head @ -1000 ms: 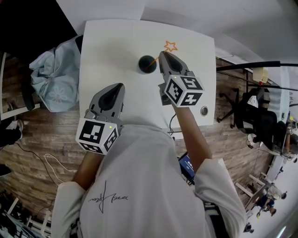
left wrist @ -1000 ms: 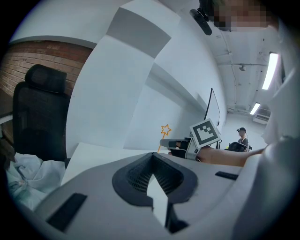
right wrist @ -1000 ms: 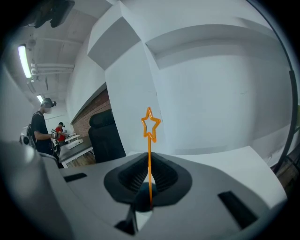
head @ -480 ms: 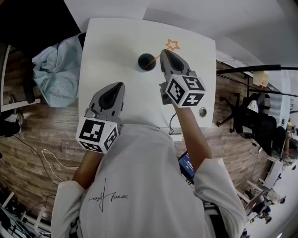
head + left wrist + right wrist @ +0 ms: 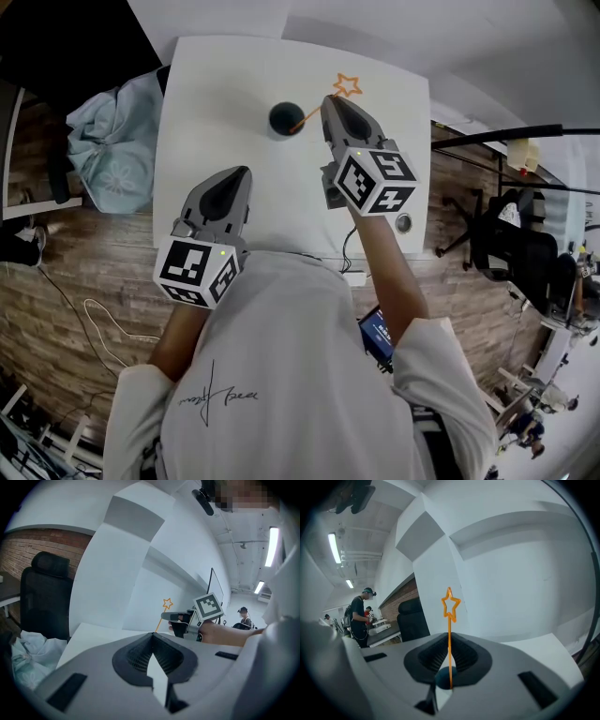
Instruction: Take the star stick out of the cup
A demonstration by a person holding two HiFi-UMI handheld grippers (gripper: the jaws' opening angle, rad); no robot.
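The right gripper point(image 5: 330, 105) pinches the stick point(image 5: 449, 623) mid-shaft, upper centre, beside the cup point(image 5: 285, 118); it looks thin, light, bendy. The left gripper point(image 5: 238, 176) is clenched, empty.

I hold my left hand-held gripper point(image 5: 238, 174) close in front of my body, its jaws pressed together with nothing between them, and my left forearm point(image 5: 178, 333) runs back to a white sleeve point(image 5: 131, 398). My right hand-held gripper point(image 5: 329, 101) reaches further forward on a stretched right forearm point(image 5: 380, 262). Its jaws are clamped on the thin shaft of the star stick point(image 5: 450, 616), which passes between them near their tips.
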